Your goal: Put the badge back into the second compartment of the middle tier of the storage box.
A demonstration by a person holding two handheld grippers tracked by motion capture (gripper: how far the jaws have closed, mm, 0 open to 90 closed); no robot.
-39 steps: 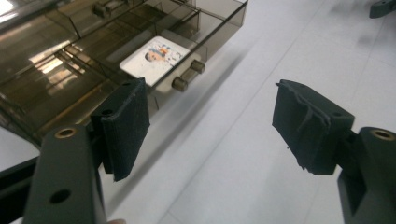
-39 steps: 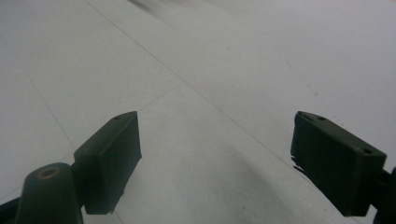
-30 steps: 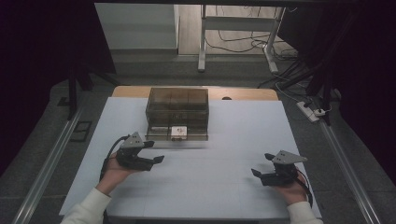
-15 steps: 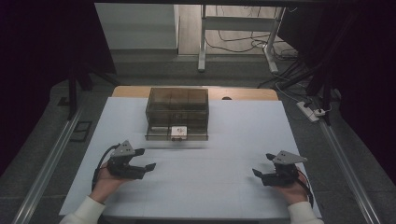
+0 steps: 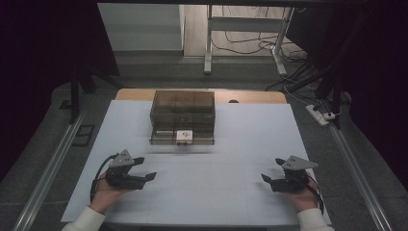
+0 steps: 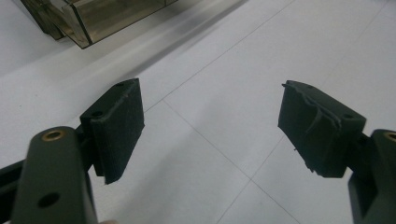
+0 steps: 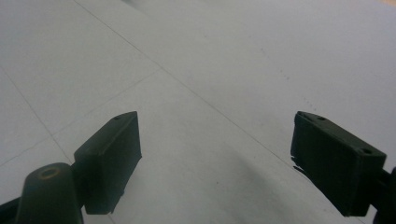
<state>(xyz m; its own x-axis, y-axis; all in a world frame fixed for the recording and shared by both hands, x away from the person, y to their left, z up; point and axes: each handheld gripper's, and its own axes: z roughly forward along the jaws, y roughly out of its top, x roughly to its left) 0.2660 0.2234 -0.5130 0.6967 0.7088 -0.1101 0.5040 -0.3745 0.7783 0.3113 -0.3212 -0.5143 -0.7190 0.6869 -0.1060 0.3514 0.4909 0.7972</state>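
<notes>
Two grippers, one tinted box, one small white item.

Left gripper (image 5: 144, 168): fingers parted, just been opening, nothing between.

Right gripper (image 5: 270, 170): fingers wide apart, empty.

Box (image 5: 183, 115) on tabletop (image 5: 240, 144), well ahead of both finger pairs.

White item (image 5: 183, 135) at box front; detail unclear.

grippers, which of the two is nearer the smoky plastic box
The left gripper is nearer the box: it sits below the box's left front corner, and its own view catches that corner. The right gripper lies farther off.
</notes>
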